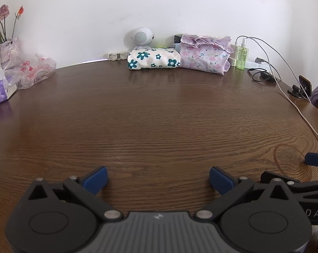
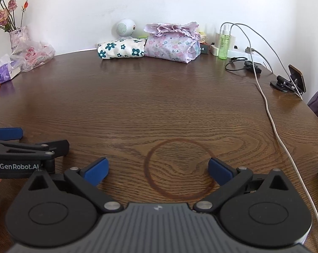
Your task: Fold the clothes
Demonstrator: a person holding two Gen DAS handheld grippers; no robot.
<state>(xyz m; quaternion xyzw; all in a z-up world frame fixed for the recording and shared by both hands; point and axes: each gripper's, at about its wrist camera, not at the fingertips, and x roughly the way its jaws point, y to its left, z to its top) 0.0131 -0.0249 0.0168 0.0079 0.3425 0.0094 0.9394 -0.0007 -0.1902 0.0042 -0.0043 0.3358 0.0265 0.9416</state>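
Two folded garments lie side by side at the far edge of the brown wooden table [image 1: 159, 116]: a white one with teal flowers [image 1: 153, 59] [image 2: 121, 49] and a lilac floral one with a frilled edge [image 1: 204, 53] [image 2: 171, 42] to its right. My left gripper [image 1: 158, 179] is open and empty, low over the near table edge. My right gripper [image 2: 158, 170] is open and empty, beside it on the right. Each shows at the edge of the other's view. Both are far from the garments.
A vase of dried roses [image 2: 18, 35], a plastic bag [image 2: 35, 54] and a tissue pack [image 2: 4, 74] stand at the back left. A white speaker [image 2: 125, 27], a green spray bottle [image 2: 224, 46], chargers, cables [image 2: 270, 113] and a phone on a stand [image 2: 295, 78] are at the back right.
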